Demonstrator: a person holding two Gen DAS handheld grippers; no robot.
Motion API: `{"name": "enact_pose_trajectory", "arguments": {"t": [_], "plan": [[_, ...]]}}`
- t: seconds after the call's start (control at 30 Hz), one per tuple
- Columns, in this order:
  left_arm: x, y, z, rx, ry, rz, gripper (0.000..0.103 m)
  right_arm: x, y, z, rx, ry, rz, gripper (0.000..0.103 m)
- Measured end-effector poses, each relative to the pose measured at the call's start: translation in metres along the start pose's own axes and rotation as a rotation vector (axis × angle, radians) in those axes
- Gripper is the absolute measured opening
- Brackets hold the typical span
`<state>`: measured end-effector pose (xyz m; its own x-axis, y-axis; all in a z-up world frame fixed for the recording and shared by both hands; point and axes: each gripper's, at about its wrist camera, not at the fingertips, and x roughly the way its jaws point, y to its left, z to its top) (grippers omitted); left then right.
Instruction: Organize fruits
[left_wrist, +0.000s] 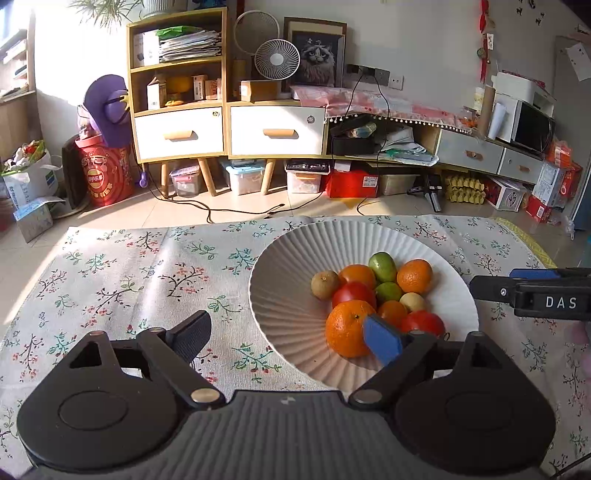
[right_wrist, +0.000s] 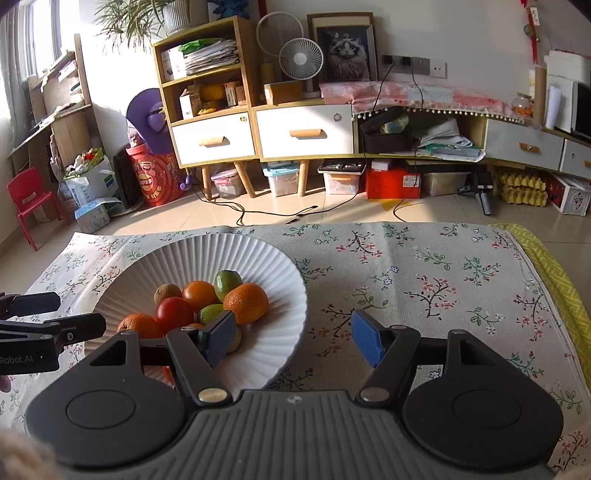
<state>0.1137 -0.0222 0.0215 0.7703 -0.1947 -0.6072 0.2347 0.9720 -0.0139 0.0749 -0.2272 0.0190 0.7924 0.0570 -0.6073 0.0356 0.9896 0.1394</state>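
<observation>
Fruits (left_wrist: 373, 299) fill the white plate (left_wrist: 288, 280) beyond both spread, empty grippers' fingers; left gripper (left_wrist: 288, 338), right gripper (right_wrist: 295, 338), perhaps hovering.

Empty, parted right tongs (right_wrist: 293, 338) straddle the fruit-filled plate's (right_wrist: 280, 280) rim.

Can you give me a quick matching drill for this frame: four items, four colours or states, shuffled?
Items:
1. plate
2. tablecloth
3. largest fruit nearest the left tool
4. left tool

Colour or state:
A. orange
B. open, nothing between its fingers
C. white, ribbed
D. floral print

Pairs: 1-C, 2-D, 3-A, 4-B
</observation>
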Motion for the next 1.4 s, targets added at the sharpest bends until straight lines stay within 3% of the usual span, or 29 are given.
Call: {"name": "enact_pose_trajectory", "arguments": {"t": [0.2, 0.53, 0.87, 1.4], "plan": [[-0.017, -0.002, -0.014, -0.018, 0.034, 0.037, 0.099, -0.016, 0.006, -0.010, 0.011, 0.037, -0.031, 0.077], [-0.044, -0.005, -0.033, -0.052, 0.159, 0.066, 0.099, -0.042, 0.022, -0.031, 0.004, 0.099, -0.090, 0.089], [-0.058, -0.005, -0.051, -0.099, 0.194, 0.110, 0.099, -0.054, 0.036, -0.046, -0.036, 0.111, -0.139, 0.101], [-0.058, -0.012, -0.056, -0.081, 0.181, 0.145, 0.099, -0.043, 0.046, -0.058, -0.080, 0.157, -0.156, 0.102]]}}
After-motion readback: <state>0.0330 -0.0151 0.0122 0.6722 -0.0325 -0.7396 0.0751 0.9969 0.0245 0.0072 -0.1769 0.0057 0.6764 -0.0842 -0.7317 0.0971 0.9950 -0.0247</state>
